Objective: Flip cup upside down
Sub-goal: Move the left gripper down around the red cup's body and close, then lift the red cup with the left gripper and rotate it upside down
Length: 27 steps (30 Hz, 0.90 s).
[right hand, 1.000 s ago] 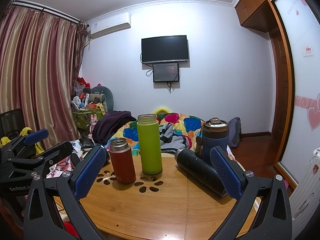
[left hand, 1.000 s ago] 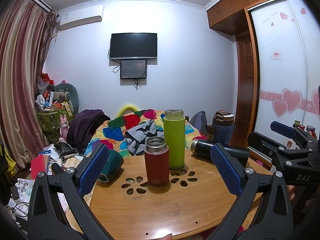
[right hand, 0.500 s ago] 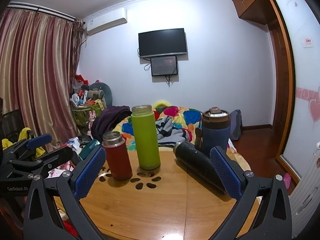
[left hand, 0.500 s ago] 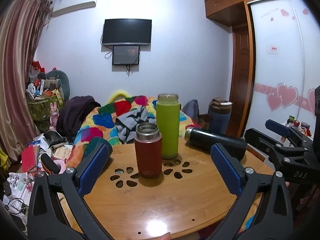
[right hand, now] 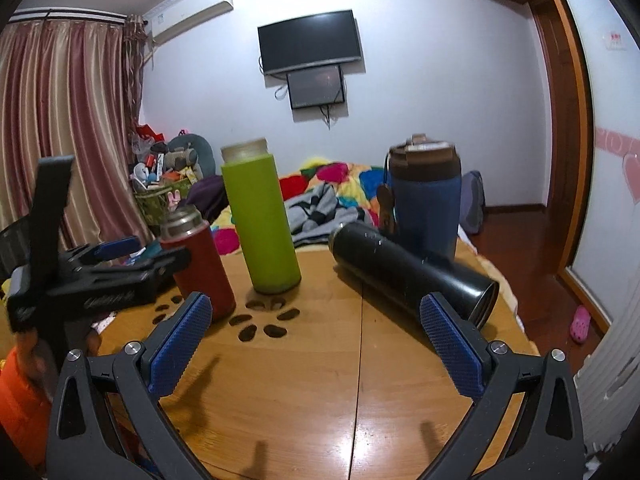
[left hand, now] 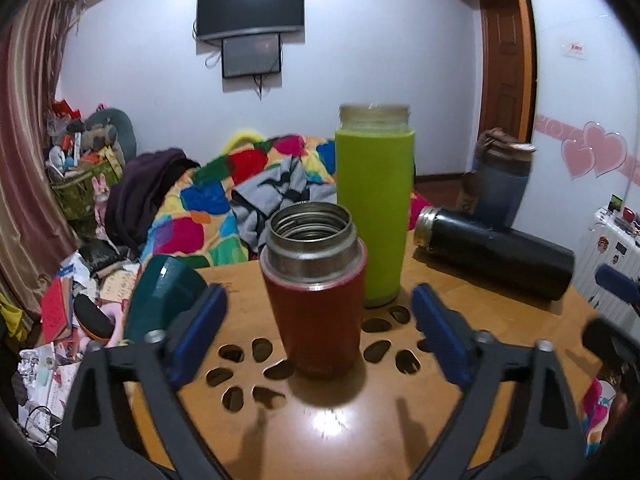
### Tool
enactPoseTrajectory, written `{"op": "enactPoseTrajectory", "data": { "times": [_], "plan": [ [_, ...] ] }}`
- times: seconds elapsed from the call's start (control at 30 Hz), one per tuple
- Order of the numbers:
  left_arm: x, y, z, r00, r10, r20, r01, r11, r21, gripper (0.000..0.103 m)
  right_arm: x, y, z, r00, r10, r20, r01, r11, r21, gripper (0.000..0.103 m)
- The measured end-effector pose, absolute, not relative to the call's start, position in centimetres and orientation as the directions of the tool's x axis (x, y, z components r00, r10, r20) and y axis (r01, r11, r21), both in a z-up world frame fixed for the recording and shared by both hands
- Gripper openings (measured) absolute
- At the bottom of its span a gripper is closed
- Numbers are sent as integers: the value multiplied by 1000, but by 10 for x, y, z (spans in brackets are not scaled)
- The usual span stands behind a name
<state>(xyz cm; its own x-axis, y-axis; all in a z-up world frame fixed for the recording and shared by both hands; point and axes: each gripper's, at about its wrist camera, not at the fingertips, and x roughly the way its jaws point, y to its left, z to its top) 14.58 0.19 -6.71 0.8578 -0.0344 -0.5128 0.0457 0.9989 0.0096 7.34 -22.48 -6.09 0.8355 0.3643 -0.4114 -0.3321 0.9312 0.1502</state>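
Observation:
A red cup [left hand: 316, 304] with a steel open mouth stands upright on the round wooden table [left hand: 360, 432]. My left gripper [left hand: 318, 328] is open, its blue pads on either side of the cup, apart from it. In the right wrist view the red cup [right hand: 200, 264] stands at the left with the left gripper [right hand: 132, 256] beside it. My right gripper [right hand: 316, 332] is open and empty above the table's middle [right hand: 320, 380].
A tall green bottle [left hand: 374, 208] stands just behind the red cup. A black flask [right hand: 408, 272] lies on its side at the right, a blue tumbler [right hand: 426, 204] behind it. A teal cup [left hand: 164, 292] lies at the table's left edge. A cluttered bed lies beyond.
My left gripper has moved forward and down, so the red cup now sits between its open fingers. My right gripper has moved forward toward the black flask.

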Motion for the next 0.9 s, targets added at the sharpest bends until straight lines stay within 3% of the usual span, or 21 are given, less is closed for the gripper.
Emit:
{"op": "enactPoseTrajectory", "data": {
  "times": [0.07, 0.17, 0.2, 0.47, 0.9],
  "plan": [
    [162, 4, -74, 840, -45, -541, 45, 999, -14, 83, 77, -224, -65, 827, 370, -424, -335, 929, 157, 103],
    [179, 9, -82, 813, -64, -579, 40, 998, -55, 64, 79, -222, -71, 817, 378, -435, -343, 926, 160, 103],
    [182, 10, -84, 806, -69, -588, 38, 997, -65, 62, 80, -221, -73, 814, 380, -439, -346, 925, 158, 103],
    [166, 13, -83, 797, -143, -586, 95, 989, -112, 61, 79, -209, -83, 781, 418, -465, -400, 905, 142, 103],
    [118, 0, -77, 662, -462, -591, 302, 885, -354, 61, 65, -160, -103, 669, 531, -520, -580, 811, 81, 103]
  ]
}}
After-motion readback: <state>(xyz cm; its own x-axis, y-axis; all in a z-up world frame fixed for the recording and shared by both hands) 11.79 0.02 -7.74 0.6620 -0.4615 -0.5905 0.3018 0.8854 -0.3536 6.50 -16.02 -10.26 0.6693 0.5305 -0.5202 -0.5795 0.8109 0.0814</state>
